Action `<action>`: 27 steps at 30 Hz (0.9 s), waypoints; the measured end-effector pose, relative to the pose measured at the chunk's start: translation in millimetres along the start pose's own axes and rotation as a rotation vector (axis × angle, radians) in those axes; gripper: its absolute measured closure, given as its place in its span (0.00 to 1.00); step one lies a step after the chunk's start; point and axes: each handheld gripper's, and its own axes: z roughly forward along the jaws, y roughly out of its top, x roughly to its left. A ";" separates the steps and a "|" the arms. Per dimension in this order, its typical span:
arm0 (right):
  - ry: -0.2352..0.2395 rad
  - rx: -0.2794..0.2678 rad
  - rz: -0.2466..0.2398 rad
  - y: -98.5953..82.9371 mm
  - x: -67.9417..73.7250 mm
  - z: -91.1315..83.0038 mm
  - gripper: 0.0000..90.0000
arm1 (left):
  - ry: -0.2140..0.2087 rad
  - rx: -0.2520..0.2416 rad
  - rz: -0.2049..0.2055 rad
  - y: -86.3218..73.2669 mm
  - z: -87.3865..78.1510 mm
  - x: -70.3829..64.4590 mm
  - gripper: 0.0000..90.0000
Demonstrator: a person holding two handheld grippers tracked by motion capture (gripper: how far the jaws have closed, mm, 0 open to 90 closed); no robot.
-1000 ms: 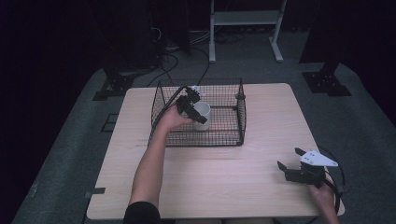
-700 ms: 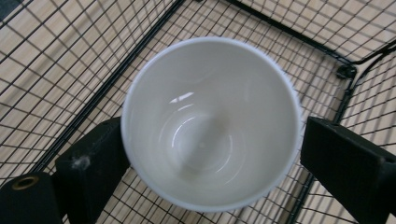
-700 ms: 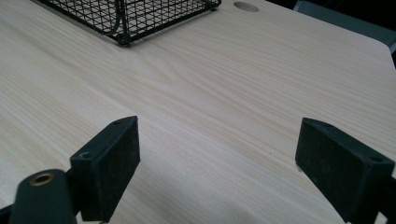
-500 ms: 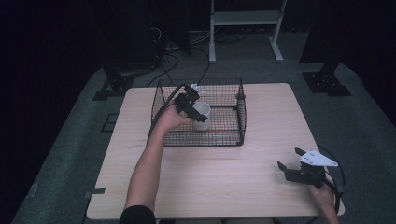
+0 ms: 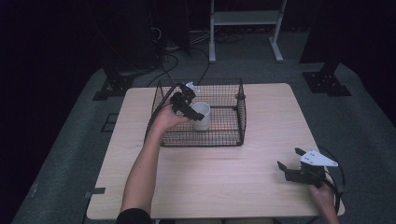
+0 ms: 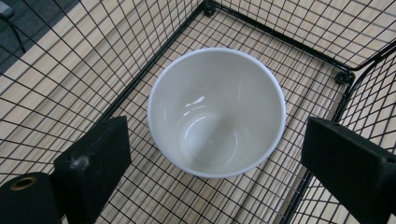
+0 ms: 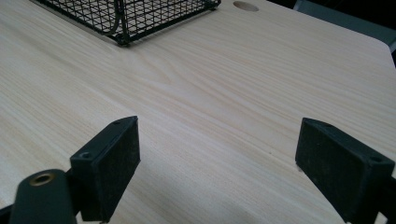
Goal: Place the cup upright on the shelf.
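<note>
Table (image 5: 219, 186): pale wood-grain top, smooth and matte, rectangular with rounded corners — a round cable hole sits near its far edge in the right gripper view. It carries everything; the near half lies bare.

Wire basket (image 5: 240, 116): black welded mesh, square grid, low walls and an open top, standing on the far-left part of the table. Its open top is likely why the left hand comes in from above instead of from the side.

Left forearm and hand (image 5: 163, 122): reaching from the near edge up and over the basket's near-left wall, wrist bent so the tool points down into it.

Left gripper (image 5: 187, 103): black, cable trailing off to the far left; its jaws stand wide apart, one on each side of the cup's rim in the left gripper view, not touching it. My reading is that it is poised either to take the cup or has no hold on it at all — which of the two I cannot tell.

Right gripper (image 5: 299, 173): black with a grey three-cornered plate on top, held low at the near-right corner of the table, well apart from the basket. Its jaws are spread over bare wood and hold nothing — it looks parked.

White cup (image 6: 216, 112): glossy, ceramic-looking, round rim tapering to a narrower base, no handle visible, empty. It stands upright on the basket's mesh floor, toward the left half.
</note>
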 end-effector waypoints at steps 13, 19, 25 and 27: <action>0.000 -0.001 -0.001 0.0 0.1 0.0 0.15 | 0.020 -0.036 0.016 -1.5 -17.2 -6.5 0.09; -0.001 0.001 -0.001 0.0 0.3 0.0 0.15 | 0.027 -0.070 0.030 -5.1 -29.4 -13.8 0.09; -0.002 0.002 -0.002 0.0 0.3 0.1 0.15 | 0.030 -0.088 0.053 -8.9 -40.1 -25.4 0.09; -0.002 0.002 -0.002 0.0 0.3 0.1 0.15 | 0.032 -0.096 0.056 -10.2 -42.4 -28.2 0.09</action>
